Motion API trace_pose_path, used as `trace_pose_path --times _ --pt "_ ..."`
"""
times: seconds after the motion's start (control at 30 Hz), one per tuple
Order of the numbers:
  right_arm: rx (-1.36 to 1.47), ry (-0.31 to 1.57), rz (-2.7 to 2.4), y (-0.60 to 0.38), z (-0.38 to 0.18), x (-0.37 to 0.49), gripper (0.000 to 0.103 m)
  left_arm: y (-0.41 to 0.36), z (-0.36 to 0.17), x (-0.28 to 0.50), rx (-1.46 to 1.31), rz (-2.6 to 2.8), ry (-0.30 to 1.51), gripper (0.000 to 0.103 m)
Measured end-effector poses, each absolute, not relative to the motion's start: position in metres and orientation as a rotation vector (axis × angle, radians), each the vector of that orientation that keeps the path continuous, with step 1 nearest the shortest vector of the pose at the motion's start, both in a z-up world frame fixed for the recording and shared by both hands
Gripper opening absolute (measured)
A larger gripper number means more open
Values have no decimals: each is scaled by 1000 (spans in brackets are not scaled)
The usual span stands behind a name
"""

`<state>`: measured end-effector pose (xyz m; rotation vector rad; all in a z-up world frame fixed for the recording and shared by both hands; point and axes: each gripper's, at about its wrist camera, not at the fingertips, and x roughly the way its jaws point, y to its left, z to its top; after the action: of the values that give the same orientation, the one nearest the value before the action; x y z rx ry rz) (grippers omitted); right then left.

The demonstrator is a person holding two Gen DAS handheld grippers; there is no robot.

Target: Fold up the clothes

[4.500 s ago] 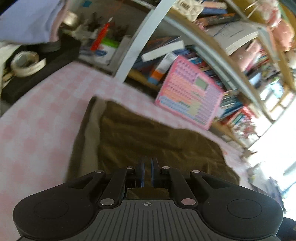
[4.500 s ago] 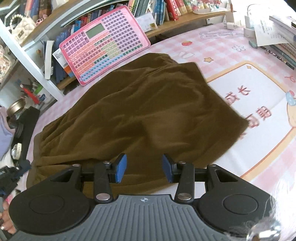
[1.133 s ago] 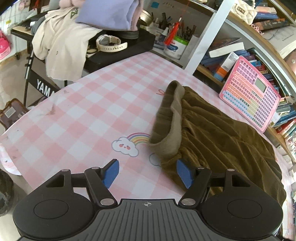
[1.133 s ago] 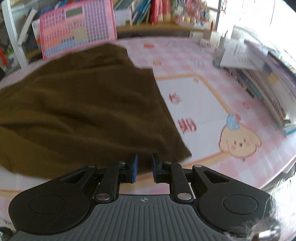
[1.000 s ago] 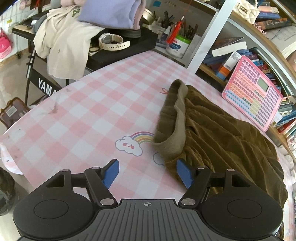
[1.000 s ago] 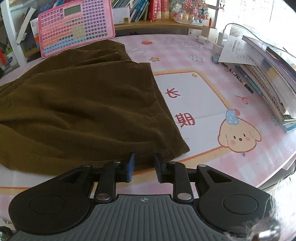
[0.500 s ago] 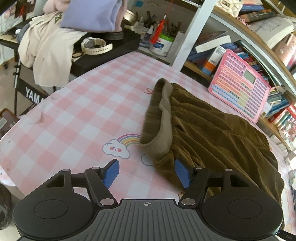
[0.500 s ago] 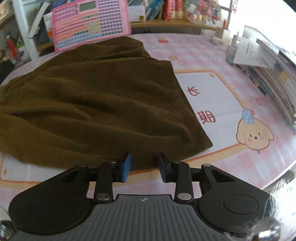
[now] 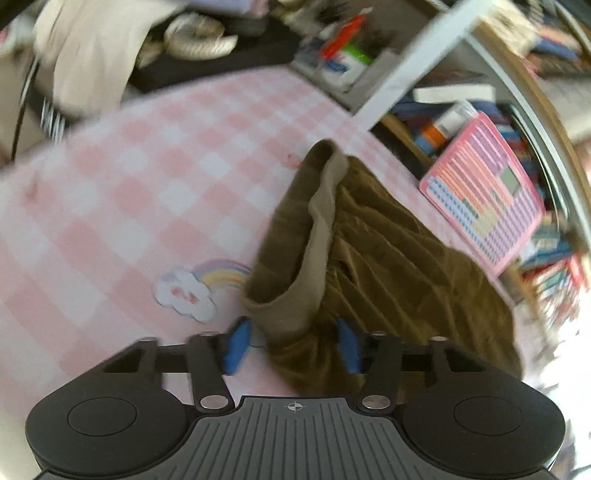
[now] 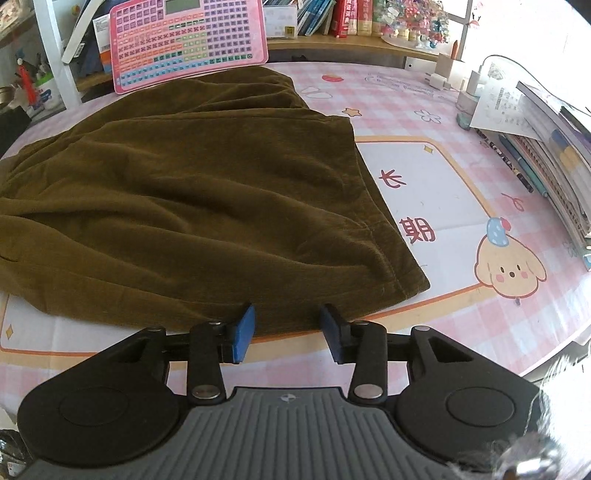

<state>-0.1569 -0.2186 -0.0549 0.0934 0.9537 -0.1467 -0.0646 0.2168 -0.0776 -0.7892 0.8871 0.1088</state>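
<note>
My left gripper (image 9: 291,345) is spread wide, its blue pads either side of the near waistband corner of the olive-brown corduroy garment (image 9: 388,266), which lies rumpled on the pink checked tablecloth (image 9: 129,192). My right gripper (image 10: 286,328) is released too, empty, poised just at the garment's (image 10: 192,192) near hem edge. Far left, a white tub (image 9: 341,64) holds red and other pens, blurred; a pink keyboard toy (image 10: 188,40) leans at the far bookshelf (image 10: 332,22).
</note>
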Motion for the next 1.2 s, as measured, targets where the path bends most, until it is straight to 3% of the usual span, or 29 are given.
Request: trace_pose_path --times 0.07,0.17,0.27,0.33,0.5,0.77,0.97,1.13,1.2 --pt "95 958 -146 -217 -54 -157 40 225 -83 -64 -901 111 879 12" --pt "99 969 -147 -214 -54 -160 41 227 -58 -76 -900 24 759 8" --pt "127 993 -138 -208 -52 -163 46 235 -21 -96 -815 -74 615 8" --pt "114 1008 -111 -198 -53 -165 51 255 -34 -100 -789 3 650 8" --pt "85 1021 -84 -183 -53 -166 52 287 -88 -109 -745 179 790 9" --pt "193 1012 -69 -194 -37 -176 49 286 -86 -108 -721 147 799 20" --pt "312 930 -251 -230 -32 -173 49 291 -93 -101 -784 163 801 18" --pt "323 990 -289 -242 -48 -158 32 286 -92 -101 -783 166 799 16" --pt "294 1005 -257 -236 -47 -157 18 287 -92 -101 -782 161 799 15"
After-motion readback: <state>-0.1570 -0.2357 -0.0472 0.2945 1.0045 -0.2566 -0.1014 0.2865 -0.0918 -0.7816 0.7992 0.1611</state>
